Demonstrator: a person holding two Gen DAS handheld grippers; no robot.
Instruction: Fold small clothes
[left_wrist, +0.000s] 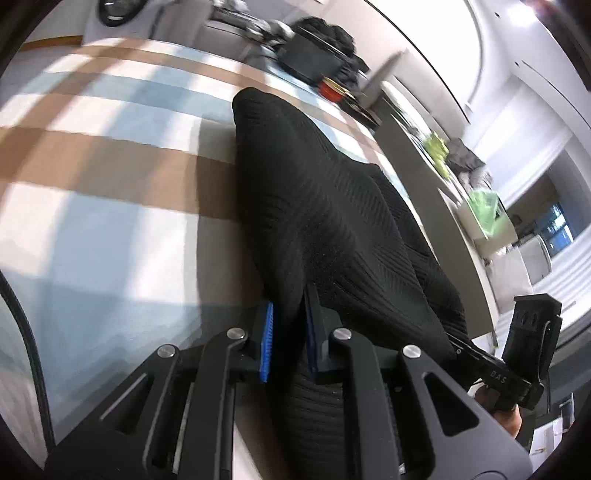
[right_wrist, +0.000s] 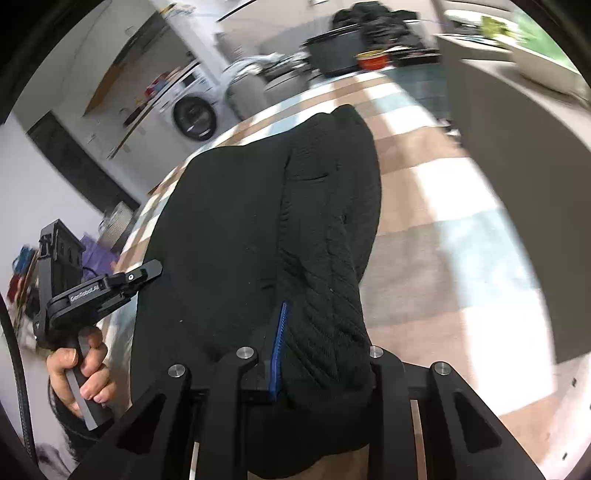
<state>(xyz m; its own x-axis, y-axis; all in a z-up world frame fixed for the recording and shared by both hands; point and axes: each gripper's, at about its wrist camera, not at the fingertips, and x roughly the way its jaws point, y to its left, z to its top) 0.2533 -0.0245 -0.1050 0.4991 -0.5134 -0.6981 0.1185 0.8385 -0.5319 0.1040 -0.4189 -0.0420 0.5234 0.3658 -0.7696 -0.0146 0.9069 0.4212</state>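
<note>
**Black ribbed garment pinched by both tools over a checked cloth**

Item 1, nearest: left tool (left_wrist: 290, 332). Blue pads drawn nearly together, a fold of the black ribbed garment (left_wrist: 314, 206) pinched between them.

Item 2: right tool (right_wrist: 321, 354). One blue pad (right_wrist: 277, 354) shows pressed against the garment's near edge; the other finger is buried under bunched knit. Narrowly parted, clamped on the fabric.

Item 3: garment, black rib knit, small. Near edge lifted and bunched at both tools; the rest drapes away down onto the checked cloth (left_wrist: 110, 155) and runs toward its far edge. In the right wrist view a doubled layer lies along the garment's right side.

Item 4: a person's hand (right_wrist: 79, 373) around the grip of the left tool, seen at the left of the right wrist view.

Item 5: checked cloth in tan, pale blue and white, covering the table.

Item 6, far edge: dark bin (right_wrist: 336, 55), red bowl (right_wrist: 373, 61), heap of dark clothes (right_wrist: 380, 22).

Item 7, background: front-loading washing machine (right_wrist: 192, 118), blurred.
</note>
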